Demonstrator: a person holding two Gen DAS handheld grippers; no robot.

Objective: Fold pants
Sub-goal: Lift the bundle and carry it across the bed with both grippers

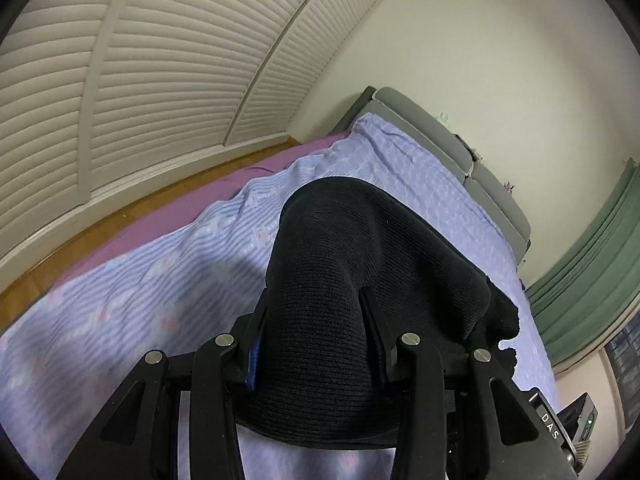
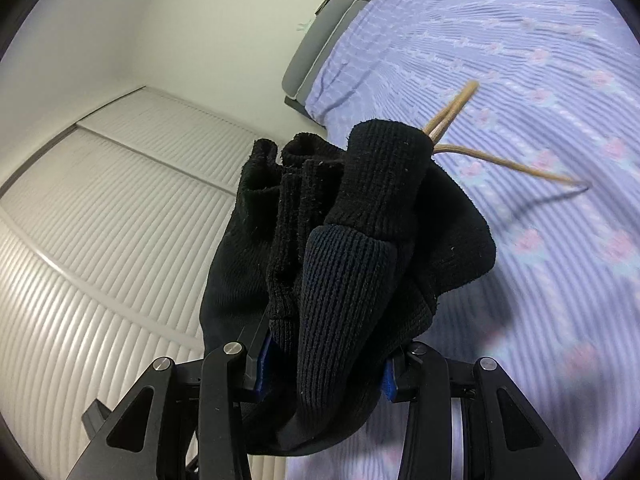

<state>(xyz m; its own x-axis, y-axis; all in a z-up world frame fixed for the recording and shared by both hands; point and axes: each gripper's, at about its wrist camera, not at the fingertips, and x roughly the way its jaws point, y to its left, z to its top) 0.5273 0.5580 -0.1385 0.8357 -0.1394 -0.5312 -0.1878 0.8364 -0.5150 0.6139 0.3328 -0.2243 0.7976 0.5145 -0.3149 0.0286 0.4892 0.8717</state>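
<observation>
Pants (image 1: pixel 320 320), black ribbed knit, are held clear of the bed by both tools, filling the lower centre of each wrist view. Left gripper (image 1: pixel 316 340): jaws narrowed onto a thick roll of the fabric, which passes between them and drapes away toward mid-frame. Right gripper (image 2: pixel 324 352): jaws likewise clamped on a bunched mass of the same garment, apparently the waistband end, since a tan drawstring (image 2: pixel 480 160) juts from the knit toward the upper right of that frame.

Beyond the cloth lies the lilac bedspread (image 1: pixel 140 280), with a purple sheet (image 1: pixel 168 216) at its edge, then the grey headboard (image 1: pixel 448 140). Farthest, louvred closet doors (image 1: pixel 140 60) occupy the upper left of the left view.

Judgement: the step in hand appears to be carrying and spreading the garment. Both grips hold gathered fabric, not a flat edge, so a clean fold calls for drawing the tools apart until the knit hangs taut, lowering the far end onto the bedspread first, and keeping the drawstring out of the crease
</observation>
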